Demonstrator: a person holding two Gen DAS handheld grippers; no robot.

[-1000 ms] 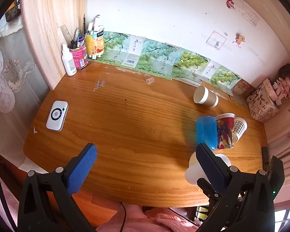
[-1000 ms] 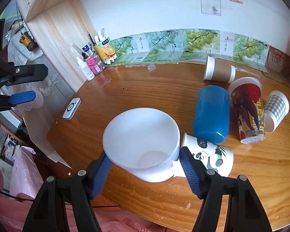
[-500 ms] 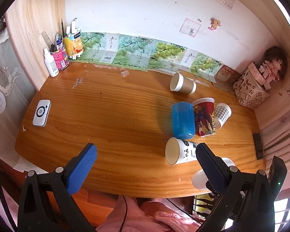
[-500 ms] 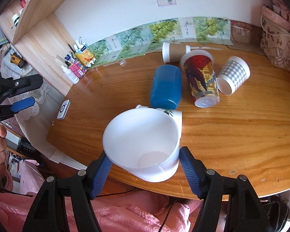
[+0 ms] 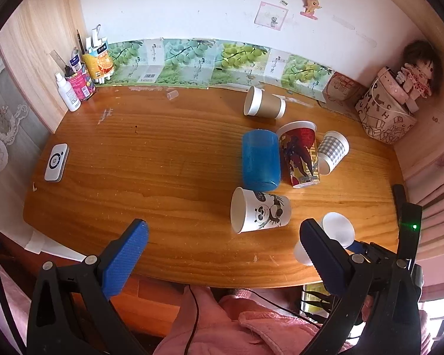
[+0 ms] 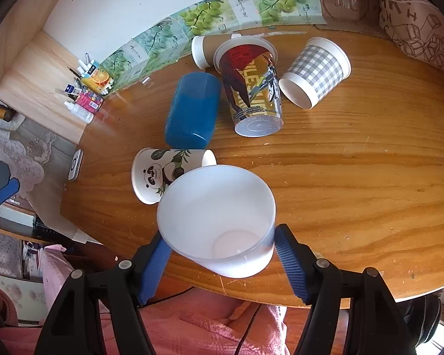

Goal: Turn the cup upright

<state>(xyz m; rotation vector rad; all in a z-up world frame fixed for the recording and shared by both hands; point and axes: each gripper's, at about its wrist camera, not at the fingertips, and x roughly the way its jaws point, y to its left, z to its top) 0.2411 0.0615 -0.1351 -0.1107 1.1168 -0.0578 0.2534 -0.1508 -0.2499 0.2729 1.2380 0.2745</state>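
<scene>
Since a second ago both of my views have pulled back from the wooden desk [image 6: 355, 177], so the whole cluster of tipped cups now lies in plain sight. My right gripper [image 6: 222, 254] stays clenched on the white cup [image 6: 216, 219], carried in the air over the desk's near edge, just on my side of the panda cup [image 6: 165, 171], its mouth facing the camera and its base towards me. My left gripper [image 5: 222, 254] hangs released, jaws wide, grasping nothing. As I judge it, the cup is lifted clear but not yet upright: I must tip its base down and set it on the desk.
</scene>
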